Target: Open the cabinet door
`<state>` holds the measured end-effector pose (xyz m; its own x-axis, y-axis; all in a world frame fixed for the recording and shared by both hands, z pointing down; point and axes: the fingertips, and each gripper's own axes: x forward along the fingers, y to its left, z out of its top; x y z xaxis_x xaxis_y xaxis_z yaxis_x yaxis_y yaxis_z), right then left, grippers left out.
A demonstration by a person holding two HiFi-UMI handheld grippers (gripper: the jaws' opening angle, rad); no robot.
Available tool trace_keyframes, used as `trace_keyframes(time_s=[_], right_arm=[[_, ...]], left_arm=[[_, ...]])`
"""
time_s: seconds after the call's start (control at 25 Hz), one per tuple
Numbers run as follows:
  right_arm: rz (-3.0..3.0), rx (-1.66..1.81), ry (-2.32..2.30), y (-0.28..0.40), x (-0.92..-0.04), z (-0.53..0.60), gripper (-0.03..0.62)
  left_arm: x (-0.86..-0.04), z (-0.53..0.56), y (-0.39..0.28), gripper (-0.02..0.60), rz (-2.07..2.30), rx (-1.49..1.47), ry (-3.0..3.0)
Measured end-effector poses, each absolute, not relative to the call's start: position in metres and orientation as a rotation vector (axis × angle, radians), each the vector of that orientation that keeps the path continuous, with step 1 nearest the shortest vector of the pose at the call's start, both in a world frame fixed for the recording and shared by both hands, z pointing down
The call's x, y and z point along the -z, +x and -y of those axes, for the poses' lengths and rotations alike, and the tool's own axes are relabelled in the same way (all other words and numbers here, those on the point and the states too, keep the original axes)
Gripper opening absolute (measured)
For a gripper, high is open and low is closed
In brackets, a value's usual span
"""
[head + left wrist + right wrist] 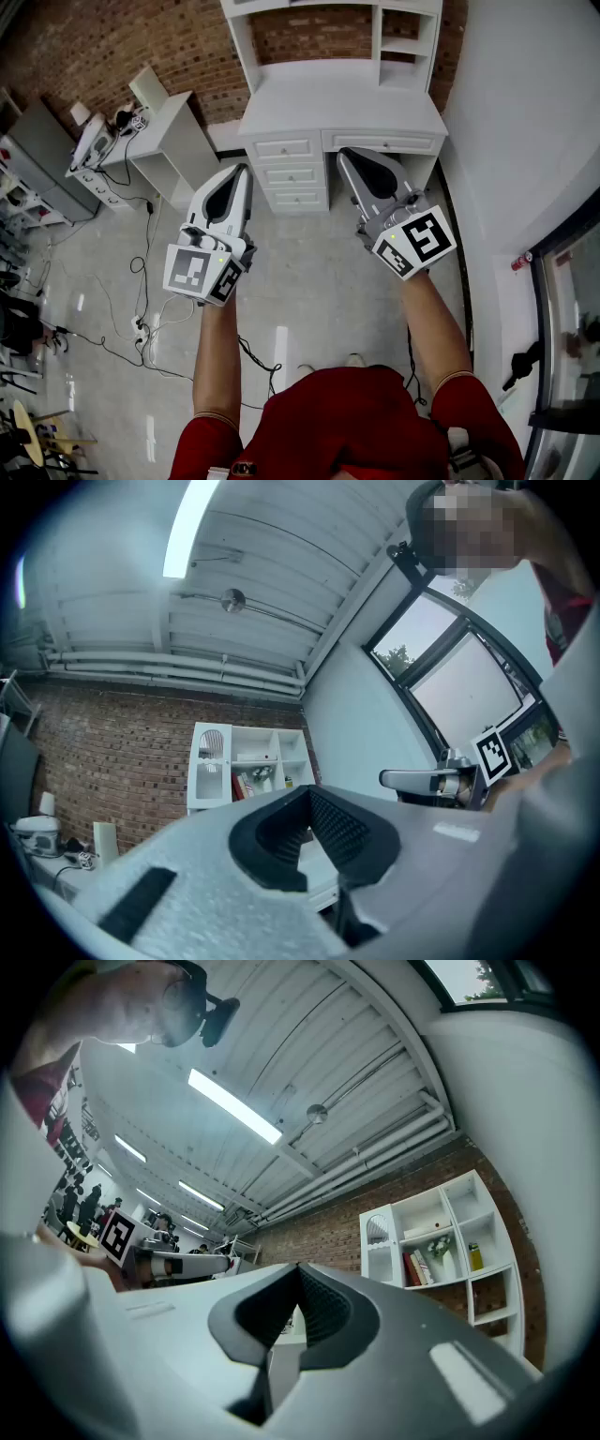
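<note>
While you stand facing the white counter (342, 112) against the brick wall (141, 47), your left gripper (246, 171) and right gripper (343, 153) are held out in front of you. They are well apart from each other, touch none of the furniture, and their tips are aimed toward it and tilted somewhat upward.

The cabinet door (211, 759) sits in the left-hand bay of the white shelf unit (292, 761) that stands on the counter. It is a narrow white panel with an arched pane. Its long axis runs upright and its face is turned out into the room, toward you. It looks closed flush with its frame, though it is too small in either gripper view to be sure. To its right, the open bays hold a few books (417, 1267) and a yellow bottle (474, 1256).

On your left gripper the fingers (349, 829) are pressed together with nothing between them. On your right gripper the fingers (322, 1309) are likewise pressed together and hold nothing. Neither gripper is near the door
</note>
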<state>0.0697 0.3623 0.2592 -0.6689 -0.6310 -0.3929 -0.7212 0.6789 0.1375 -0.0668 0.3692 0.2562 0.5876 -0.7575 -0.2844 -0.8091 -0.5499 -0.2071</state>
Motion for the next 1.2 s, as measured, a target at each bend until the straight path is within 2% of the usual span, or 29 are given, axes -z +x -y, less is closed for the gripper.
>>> trace_keyframes(time_s=[0.52, 1.2], right_arm=[[-2.575, -0.38, -1.032, 0.1, -0.262, -0.36, 0.011], [-2.583, -0.35, -1.0, 0.184, -0.286, -0.338, 0.011]], left_arm=[[-0.259, -0.364, -0.042, 0.002, -1.308, -0.252, -2.504], [-0.27, -0.329, 0.039, 0.003, -1.348, -0.161, -2.49]])
